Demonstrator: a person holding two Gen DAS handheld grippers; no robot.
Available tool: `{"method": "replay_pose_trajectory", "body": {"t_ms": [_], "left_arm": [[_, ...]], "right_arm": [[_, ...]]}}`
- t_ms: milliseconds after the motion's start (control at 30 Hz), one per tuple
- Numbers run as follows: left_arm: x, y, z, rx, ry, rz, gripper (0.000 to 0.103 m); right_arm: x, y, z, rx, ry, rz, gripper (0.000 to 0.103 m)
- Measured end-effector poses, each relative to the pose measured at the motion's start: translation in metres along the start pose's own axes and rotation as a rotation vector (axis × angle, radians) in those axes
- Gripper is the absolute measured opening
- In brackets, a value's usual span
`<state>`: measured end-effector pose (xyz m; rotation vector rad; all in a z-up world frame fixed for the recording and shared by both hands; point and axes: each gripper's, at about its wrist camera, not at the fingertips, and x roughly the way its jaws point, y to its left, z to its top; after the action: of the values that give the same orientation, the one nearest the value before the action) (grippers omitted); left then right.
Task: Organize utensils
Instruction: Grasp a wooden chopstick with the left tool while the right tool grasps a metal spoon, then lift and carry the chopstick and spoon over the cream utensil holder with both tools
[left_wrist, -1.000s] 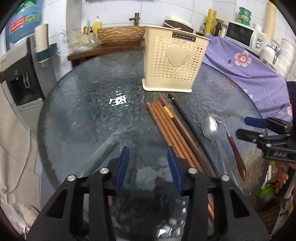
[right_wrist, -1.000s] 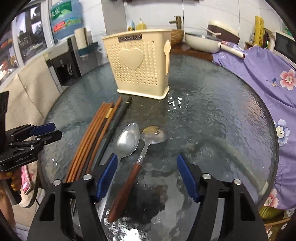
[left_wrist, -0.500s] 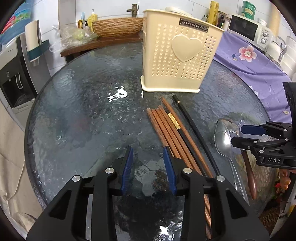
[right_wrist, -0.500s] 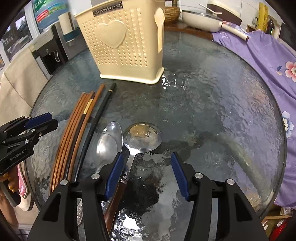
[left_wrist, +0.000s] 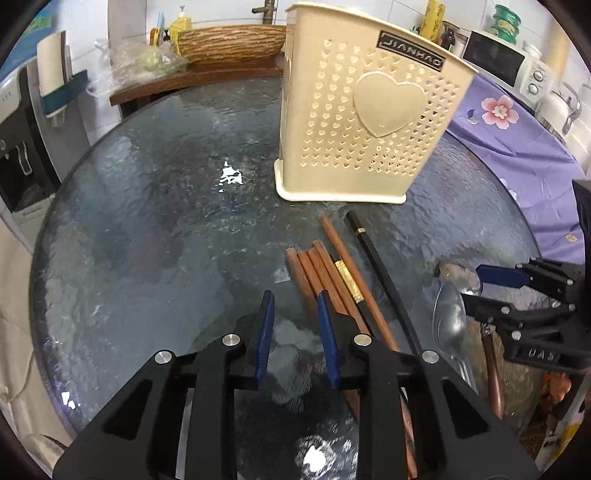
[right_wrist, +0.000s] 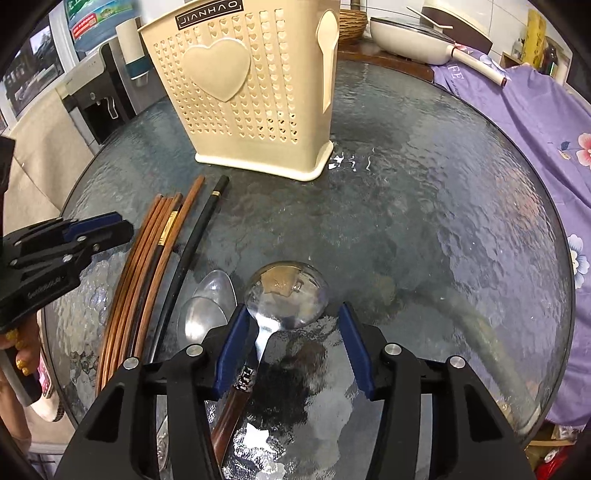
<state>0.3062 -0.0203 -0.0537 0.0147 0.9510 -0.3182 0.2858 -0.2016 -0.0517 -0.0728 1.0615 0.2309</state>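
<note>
A cream perforated utensil holder with a heart stands on the round glass table; it also shows in the right wrist view. Several brown chopsticks and a black one lie in front of it. My left gripper is open, low over the table just left of the chopstick ends. My right gripper is open around the neck of the wooden-handled spoon. A steel spoon lies beside it.
A purple flowered cloth covers the counter on the right, with a microwave behind. A woven basket and a pan sit on the far wooden shelf. A water dispenser stands to the left.
Both grippers have moved forward and down toward the table. The left has neared the chopstick ends; the right has come over the wooden-handled spoon and narrowed a little.
</note>
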Motion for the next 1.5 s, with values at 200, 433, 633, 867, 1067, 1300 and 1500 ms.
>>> {"method": "replay_pose_trajectory", "body": {"t_ms": [200,433,633,867,1067,1300,1500], "left_arm": [[0.010,0.001,0.006,-0.004,0.014,0.013,0.025],[0.010,0.008,0.007,-0.005,0.025,0.026,0.025],[0.018,0.000,0.017,0.036,0.065,0.051,0.025],[0.029,-0.006,0.032,0.083,0.112,0.070,0.025],[0.034,0.000,0.041,0.082,0.118,0.086,0.014],[0.035,0.004,0.042,0.041,0.107,0.066,0.012],[0.030,0.007,0.039,-0.005,0.090,0.035,0.011]], "right_arm": [[0.002,0.003,0.002,-0.019,-0.005,-0.004,0.049],[0.004,0.000,0.004,-0.034,0.001,-0.001,0.049],[0.007,0.003,0.010,-0.048,0.031,-0.004,0.048],[0.011,0.006,0.015,-0.078,0.055,-0.010,0.047],[0.014,0.007,0.020,-0.087,0.067,-0.014,0.046],[0.013,0.007,0.017,-0.084,0.049,-0.003,0.045],[0.000,-0.002,0.015,-0.061,-0.015,0.029,0.045]]}}
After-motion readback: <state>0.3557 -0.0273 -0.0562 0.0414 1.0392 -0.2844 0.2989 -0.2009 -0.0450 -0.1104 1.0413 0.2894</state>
